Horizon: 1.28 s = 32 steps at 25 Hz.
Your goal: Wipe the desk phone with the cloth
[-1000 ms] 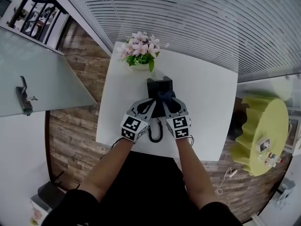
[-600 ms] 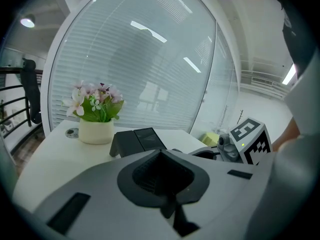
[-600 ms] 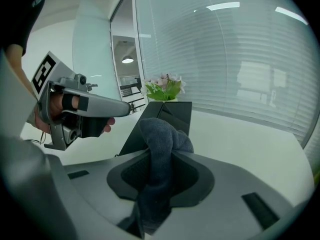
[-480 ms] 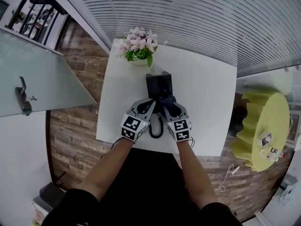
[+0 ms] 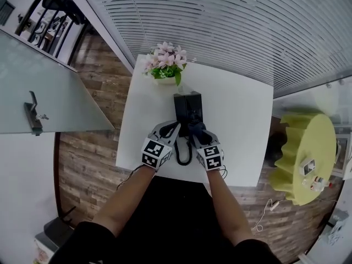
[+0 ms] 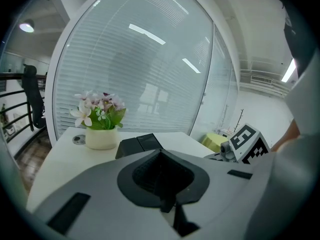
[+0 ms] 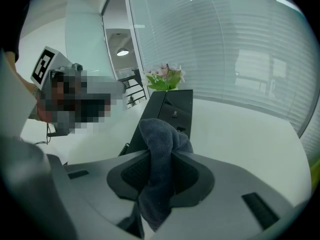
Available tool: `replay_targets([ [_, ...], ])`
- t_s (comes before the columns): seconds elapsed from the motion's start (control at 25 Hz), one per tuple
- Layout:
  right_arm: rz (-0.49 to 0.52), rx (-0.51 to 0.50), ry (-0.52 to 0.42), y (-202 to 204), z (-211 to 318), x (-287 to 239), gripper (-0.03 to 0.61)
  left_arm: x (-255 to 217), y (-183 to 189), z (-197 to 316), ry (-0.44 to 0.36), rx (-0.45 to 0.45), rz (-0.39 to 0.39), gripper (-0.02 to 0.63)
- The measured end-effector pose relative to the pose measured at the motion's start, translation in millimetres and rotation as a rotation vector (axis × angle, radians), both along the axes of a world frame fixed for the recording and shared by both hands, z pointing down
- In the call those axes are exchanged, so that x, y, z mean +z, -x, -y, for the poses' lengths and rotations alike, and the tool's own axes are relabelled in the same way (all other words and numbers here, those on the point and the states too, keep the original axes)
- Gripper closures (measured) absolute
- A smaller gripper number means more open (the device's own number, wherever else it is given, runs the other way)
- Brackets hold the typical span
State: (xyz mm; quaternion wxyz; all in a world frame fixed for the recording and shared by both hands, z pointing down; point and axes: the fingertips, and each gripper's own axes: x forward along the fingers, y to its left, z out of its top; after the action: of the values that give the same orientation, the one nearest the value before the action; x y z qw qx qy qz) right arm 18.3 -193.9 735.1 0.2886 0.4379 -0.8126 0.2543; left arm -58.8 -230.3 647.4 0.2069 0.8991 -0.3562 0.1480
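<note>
**Right tool clamped on the cloth, at the near end of the phone.**

The black slab-shaped desk phone [image 7: 170, 104] lies straight ahead of your right tool [image 7: 161, 173] and runs lengthwise away from you, so a forward push should carry the wipe along its top. That tool is closed on the dark grey-blue terry cloth [image 7: 159, 144], pinched through its middle. A bunched fold stands proud of the tips, likely so that fabric, not plastic, meets the phone. Your left tool [image 6: 162, 184] has its jaws together on nothing, beside the right one, probably to steady the set. Contact with the phone isn't clear. The black coiled cord [image 5: 182, 153] loops between your two tools on the white bench [image 5: 242, 125]. The white pot of pink flowers [image 5: 165, 65] stands beyond the phone's far end.
</note>
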Motion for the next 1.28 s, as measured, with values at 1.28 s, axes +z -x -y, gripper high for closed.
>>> replay_targets([
  [1.28,-0.036,-0.085,-0.142,71.9,122.7,-55.8,0.465,-8.3,47.0,63.2,-0.026,-0.103,0.020,0.604],
])
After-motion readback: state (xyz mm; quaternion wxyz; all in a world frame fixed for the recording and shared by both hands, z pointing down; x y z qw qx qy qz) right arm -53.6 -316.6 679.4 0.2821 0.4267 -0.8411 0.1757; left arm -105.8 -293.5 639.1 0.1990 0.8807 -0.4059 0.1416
